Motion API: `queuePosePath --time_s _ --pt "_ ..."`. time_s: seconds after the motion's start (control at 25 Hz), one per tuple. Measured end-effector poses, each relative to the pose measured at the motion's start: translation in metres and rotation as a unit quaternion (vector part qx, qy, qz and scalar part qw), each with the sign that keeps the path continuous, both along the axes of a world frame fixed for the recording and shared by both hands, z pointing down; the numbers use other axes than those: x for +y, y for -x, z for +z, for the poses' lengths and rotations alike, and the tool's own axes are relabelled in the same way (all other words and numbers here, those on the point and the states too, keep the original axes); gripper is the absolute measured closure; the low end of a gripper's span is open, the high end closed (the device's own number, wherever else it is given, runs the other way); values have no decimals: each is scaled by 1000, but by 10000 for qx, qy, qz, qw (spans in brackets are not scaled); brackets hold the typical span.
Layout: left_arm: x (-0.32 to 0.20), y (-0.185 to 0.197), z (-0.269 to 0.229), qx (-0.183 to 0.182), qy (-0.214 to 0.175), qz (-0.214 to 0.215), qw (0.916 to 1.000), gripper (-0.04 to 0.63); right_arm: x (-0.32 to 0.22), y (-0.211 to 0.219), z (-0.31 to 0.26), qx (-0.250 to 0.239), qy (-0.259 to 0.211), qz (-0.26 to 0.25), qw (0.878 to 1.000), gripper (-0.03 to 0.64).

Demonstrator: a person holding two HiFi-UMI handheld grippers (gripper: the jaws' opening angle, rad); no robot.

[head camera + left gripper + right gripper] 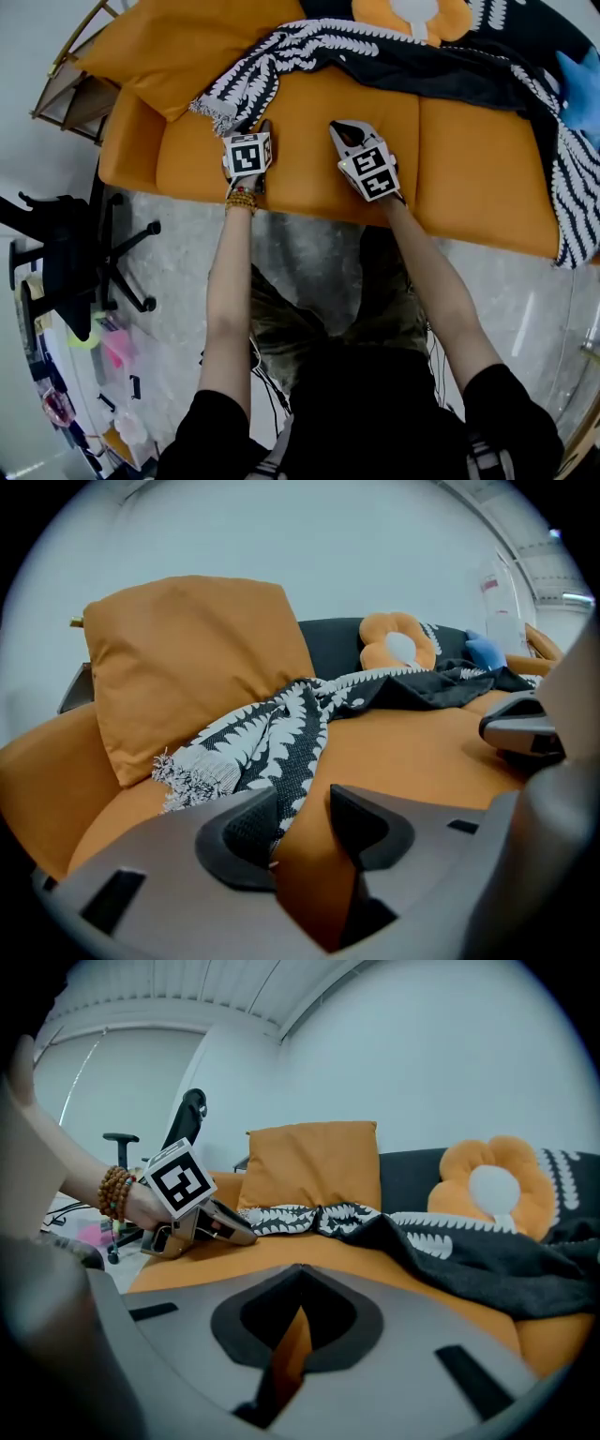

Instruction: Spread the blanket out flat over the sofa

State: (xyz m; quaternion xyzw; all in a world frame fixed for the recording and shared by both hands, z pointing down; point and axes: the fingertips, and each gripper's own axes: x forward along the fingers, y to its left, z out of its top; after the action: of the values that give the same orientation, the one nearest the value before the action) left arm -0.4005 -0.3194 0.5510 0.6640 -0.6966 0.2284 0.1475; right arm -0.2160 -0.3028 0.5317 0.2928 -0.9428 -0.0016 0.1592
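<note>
A black blanket (pixel 422 56) with white leaf print lies bunched along the back of the orange sofa (pixel 469 159) and hangs over its right end. Its fringed corner (pixel 187 771) rests on the seat by the big cushion. My left gripper (pixel 255 127) hovers just in front of that corner, jaws open (pixel 302 817); the blanket edge (pixel 272 733) lies beyond the left jaw and nothing is pinched. My right gripper (pixel 339 127) is over bare seat a little to the right, shut and empty (pixel 298 1274). The left gripper (pixel 220 1227) also shows in the right gripper view.
A large orange cushion (pixel 178 56) leans at the sofa's left end. At the back are a flower-shaped pillow (pixel 412 14) and a blue object (pixel 577 80). A black office chair (pixel 66 253) and a wooden rack (pixel 75 89) stand to the left on the grey floor.
</note>
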Motion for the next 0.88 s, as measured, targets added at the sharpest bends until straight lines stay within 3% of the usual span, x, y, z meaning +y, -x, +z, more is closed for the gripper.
queuePosePath --time_s 0.04,0.12,0.2,0.28,0.4,0.52,0.64,0.72,0.8,0.88 --pt "0 2 1 -170 76 24 9998 410 -1 -1 0 -13 -3 3 10000 609" --pt "3 7 4 -836 241 148 9961 563 -3 -2 -2 -47 -57 22 10000 609" --pt "10 7 8 -1421 374 375 9884 568 -5 -3 -2 -37 -87 38 9999 609" --pt "23 8 9 -1591 374 489 9853 568 -5 -3 0 -18 -60 37 10000 609" --pt "55 4 8 -1520 214 613 9863 569 -2 -4 3 7 -7 14 10000 609" --pt "97 -2 12 -1207 107 680 9903 569 -1 -6 2 0 18 18 10000 609" --pt "145 5 16 -1071 337 754 9908 569 0 -2 1 34 101 -39 9999 601" --pt "174 16 12 -1125 517 792 9891 569 5 4 3 189 191 -296 9992 561" --pt "194 34 2 -1096 531 695 9901 568 15 13 -3 555 -105 -742 9956 478" --pt "206 57 -9 -958 437 488 9932 568 23 24 -16 1066 -887 -1082 9844 431"
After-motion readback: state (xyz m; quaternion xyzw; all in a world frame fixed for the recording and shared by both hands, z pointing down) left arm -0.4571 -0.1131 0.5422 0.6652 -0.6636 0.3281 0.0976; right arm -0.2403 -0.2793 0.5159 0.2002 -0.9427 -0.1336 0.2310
